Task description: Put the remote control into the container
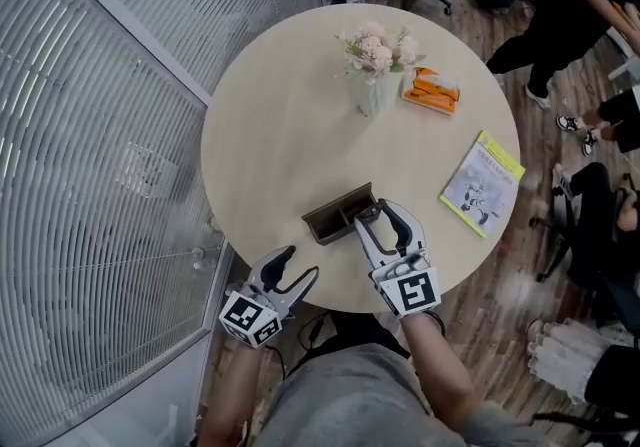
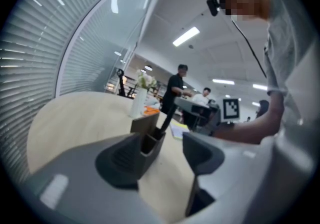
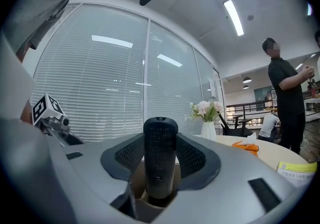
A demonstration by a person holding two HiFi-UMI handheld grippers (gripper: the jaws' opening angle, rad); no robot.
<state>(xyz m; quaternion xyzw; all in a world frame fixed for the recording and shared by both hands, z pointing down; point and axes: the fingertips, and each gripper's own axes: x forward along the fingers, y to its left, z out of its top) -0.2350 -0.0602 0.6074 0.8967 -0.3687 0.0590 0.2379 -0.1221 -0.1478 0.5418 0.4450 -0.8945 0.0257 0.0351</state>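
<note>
A dark brown open-top container (image 1: 335, 215) stands near the front edge of the round table (image 1: 270, 125). My right gripper (image 1: 378, 215) hangs over the container's right end, shut on a black remote control (image 3: 160, 158). The remote stands upright between the pads, its lower end down inside the container (image 3: 134, 188). My left gripper (image 1: 300, 265) is open and holds nothing, just off the table's near edge, left of the container. In the left gripper view the container (image 2: 145, 125) shows past the left jaw with the remote (image 2: 167, 117) sticking out of it.
A white vase of pink flowers (image 1: 375, 65) stands at mid-table, with an orange packet (image 1: 432, 90) beside it. A yellow-edged booklet (image 1: 482, 183) lies at the right rim. A glass wall with blinds runs along the left. People and office chairs are beyond the table on the right.
</note>
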